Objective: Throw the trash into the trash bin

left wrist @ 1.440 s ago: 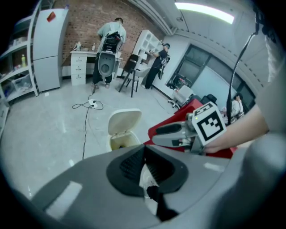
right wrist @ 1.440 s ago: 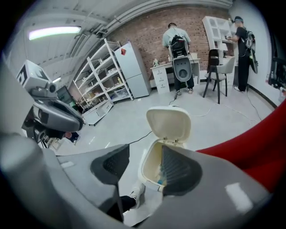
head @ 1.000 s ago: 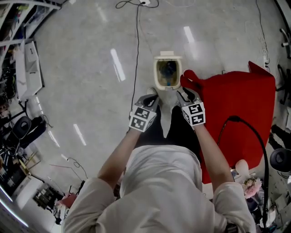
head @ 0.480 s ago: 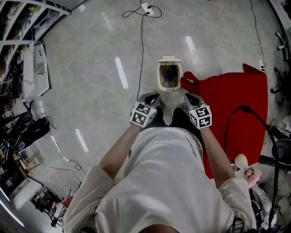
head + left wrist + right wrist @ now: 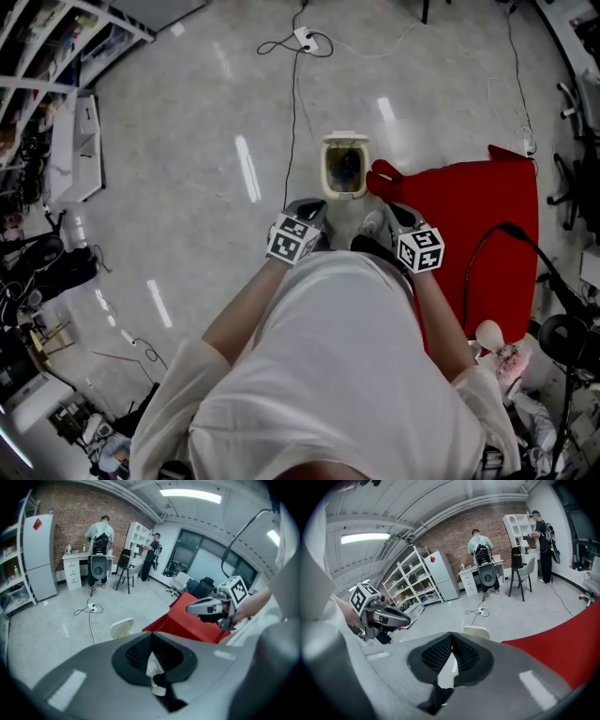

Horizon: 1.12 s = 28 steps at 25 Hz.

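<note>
floor (image 5: 187,141) is glossy polished concrete with light glare, red cloth (image 5: 478,216) matt, trash bin (image 5: 328,173) smooth cream plastic, back wall (image 5: 459,536) rough bare brick.

The left gripper (image 5: 308,212) and the right gripper (image 5: 395,216) are drawn up and back from the trash bin (image 5: 344,140). The right gripper's jaws have just been closing and are brought together, with nothing between them.

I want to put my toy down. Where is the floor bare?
The wide floor left of the bin, between the cable and the shelves, is bare. Crowded: right of the bin, where the red cloth lies, and the left edge, full of clutter.
</note>
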Tool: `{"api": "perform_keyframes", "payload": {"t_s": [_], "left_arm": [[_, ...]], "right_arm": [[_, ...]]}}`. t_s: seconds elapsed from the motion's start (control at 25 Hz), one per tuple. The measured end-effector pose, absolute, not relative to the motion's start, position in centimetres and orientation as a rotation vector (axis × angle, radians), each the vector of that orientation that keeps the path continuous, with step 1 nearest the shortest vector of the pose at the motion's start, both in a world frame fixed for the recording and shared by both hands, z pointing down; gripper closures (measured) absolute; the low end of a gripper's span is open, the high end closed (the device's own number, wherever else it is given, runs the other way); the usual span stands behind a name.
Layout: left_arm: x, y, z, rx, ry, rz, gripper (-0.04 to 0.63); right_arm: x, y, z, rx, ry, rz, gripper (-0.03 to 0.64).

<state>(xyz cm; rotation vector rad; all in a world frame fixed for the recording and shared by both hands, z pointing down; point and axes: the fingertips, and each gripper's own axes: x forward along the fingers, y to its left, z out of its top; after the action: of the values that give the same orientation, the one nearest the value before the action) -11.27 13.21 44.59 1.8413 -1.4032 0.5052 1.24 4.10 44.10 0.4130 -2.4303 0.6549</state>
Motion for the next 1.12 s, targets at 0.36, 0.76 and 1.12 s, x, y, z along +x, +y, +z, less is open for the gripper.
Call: {"api": "perform_keyframes", "payload": {"t_s": [0.36,0.76,1.12], "left_arm": [[-12.4,14.2,42.2,1.847,-1.448,0.48,0.591],[-12.4,14.3,41.9,1.844,-1.447,0.477,0.591],[-11.8,13.9,41.3,1.86,-1.448,0.471,0.591]], "right_arm": [[1.5,4.9,41.8,0.41,-2.431,0.648,0.617],[1.9,5.5,41.1,0.394,-2.434,0.662,0.617],[2.0,5.0,40.5,0.408,-2.442,0.657,0.617]]}}
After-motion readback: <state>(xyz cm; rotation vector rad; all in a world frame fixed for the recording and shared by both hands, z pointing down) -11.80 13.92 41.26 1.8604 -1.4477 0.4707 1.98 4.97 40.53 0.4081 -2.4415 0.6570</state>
